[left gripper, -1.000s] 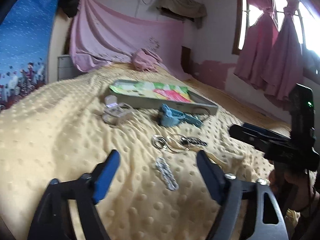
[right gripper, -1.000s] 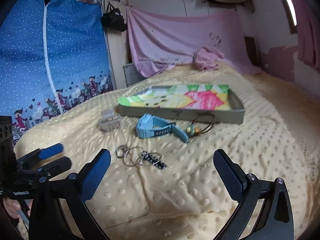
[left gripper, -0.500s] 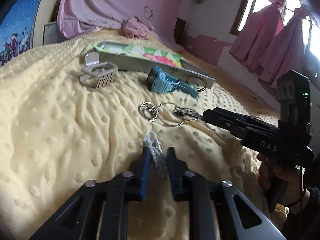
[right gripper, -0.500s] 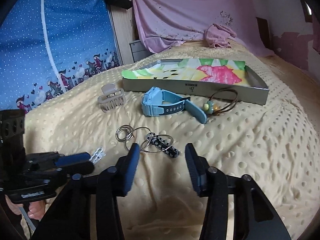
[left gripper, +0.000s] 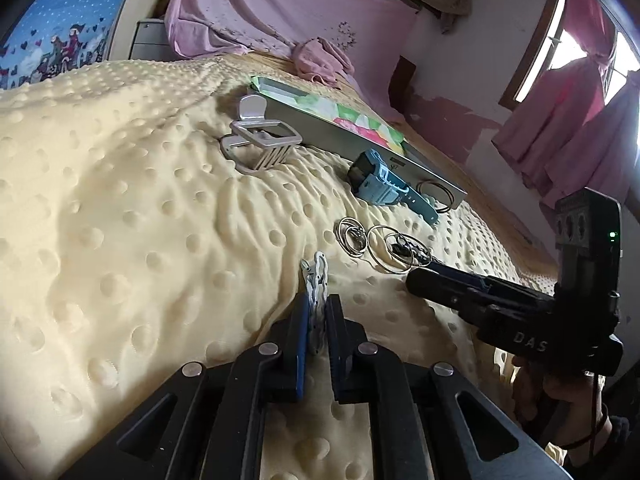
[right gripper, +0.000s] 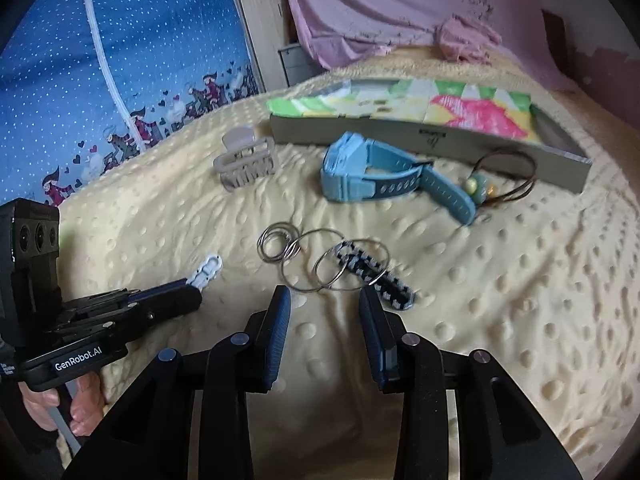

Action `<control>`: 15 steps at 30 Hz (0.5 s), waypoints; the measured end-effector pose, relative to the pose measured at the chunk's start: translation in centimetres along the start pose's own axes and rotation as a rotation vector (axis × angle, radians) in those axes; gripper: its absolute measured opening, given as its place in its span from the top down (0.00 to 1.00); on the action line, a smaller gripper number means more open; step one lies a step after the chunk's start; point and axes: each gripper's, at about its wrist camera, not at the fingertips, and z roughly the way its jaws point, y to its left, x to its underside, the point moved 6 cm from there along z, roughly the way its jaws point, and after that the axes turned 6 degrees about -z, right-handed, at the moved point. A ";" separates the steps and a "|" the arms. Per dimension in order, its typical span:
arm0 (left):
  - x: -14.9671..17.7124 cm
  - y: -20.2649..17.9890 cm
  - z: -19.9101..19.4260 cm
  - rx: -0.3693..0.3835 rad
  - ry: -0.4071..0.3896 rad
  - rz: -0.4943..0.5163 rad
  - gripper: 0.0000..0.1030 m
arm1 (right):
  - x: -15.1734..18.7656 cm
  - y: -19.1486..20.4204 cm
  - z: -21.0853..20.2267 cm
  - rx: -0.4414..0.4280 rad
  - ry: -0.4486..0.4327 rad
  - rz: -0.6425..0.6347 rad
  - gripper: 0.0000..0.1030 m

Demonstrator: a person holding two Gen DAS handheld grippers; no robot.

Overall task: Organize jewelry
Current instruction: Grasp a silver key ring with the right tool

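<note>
My left gripper (left gripper: 317, 300) is shut on a white chain bracelet (left gripper: 317, 276) that lies on the yellow dotted blanket (left gripper: 120, 216); it also shows in the right wrist view (right gripper: 207, 269). My right gripper (right gripper: 325, 300) is partly open, low over the blanket, just short of the silver rings (right gripper: 304, 256) and the black-and-white woven bracelet (right gripper: 376, 276). Beyond lie a blue watch (right gripper: 360, 174), a grey hair claw (right gripper: 246, 162), a cord bracelet with beads (right gripper: 504, 184) and a flat box with a colourful liner (right gripper: 420, 120).
A pink cloth heap (right gripper: 466, 38) lies at the bed's far end. A blue dotted curtain (right gripper: 120, 60) hangs to the left. Pink window curtains (left gripper: 568, 128) hang on the right side.
My left gripper has closed on the white bracelet and moved in low. My right gripper has narrowed and come forward to the rings.
</note>
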 end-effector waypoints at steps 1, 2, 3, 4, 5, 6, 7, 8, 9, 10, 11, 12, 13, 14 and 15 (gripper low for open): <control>0.0 0.0 0.0 0.000 -0.001 0.000 0.92 | 0.0 -0.1 0.3 0.003 0.006 0.003 0.69; 0.0 0.0 0.0 -0.002 -0.003 0.001 0.92 | 0.0 -0.2 0.4 -0.002 0.008 0.010 0.69; 0.0 -0.1 0.0 -0.004 -0.004 0.002 0.92 | -0.1 -0.3 0.5 -0.010 0.008 0.024 0.69; 0.0 -0.1 -0.1 -0.005 -0.005 0.004 0.92 | -0.2 -0.5 0.6 -0.020 0.008 0.039 0.69; 0.0 -0.1 0.0 -0.004 -0.004 0.005 0.92 | -0.4 -0.8 0.8 -0.034 0.006 0.062 0.69; 0.0 -0.2 0.0 -0.004 -0.004 0.004 0.92 | -0.5 -1.0 1.0 -0.045 0.004 0.078 0.69; 0.0 -0.2 0.1 -0.004 -0.002 0.004 0.92 | -0.7 -1.2 1.3 -0.061 0.000 0.100 0.69; 0.0 -0.2 0.1 -0.004 -0.002 0.005 0.92 | -0.7 -1.3 1.5 -0.073 -0.004 0.115 0.69; 0.0 -0.3 0.1 -0.005 -0.002 0.006 0.92 | -0.8 -1.4 1.8 -0.081 -0.007 0.127 0.69; 0.0 -0.3 0.1 -0.005 -0.001 0.008 0.92 | -0.8 -1.4 2.0 -0.087 -0.013 0.135 0.70; 0.0 -0.3 0.1 -0.005 0.000 0.009 0.92 | -0.8 -1.3 2.1 -0.089 -0.017 0.139 0.82; 0.0 -0.3 0.2 -0.004 0.000 0.009 0.92 | -0.8 -1.3 2.3 -0.087 -0.015 0.138 0.93; -0.1 -0.3 0.2 -0.003 0.000 0.009 0.92 | -0.7 -1.2 2.3 -0.083 -0.013 0.136 0.93; -0.1 -0.3 0.2 -0.002 0.000 0.009 0.92 | -0.6 -1.1 2.2 -0.088 -0.017 0.135 0.95; -0.1 -0.3 0.2 -0.001 -0.001 0.008 0.92 | -0.6 -0.9 2.1 -0.091 -0.024 0.133 0.95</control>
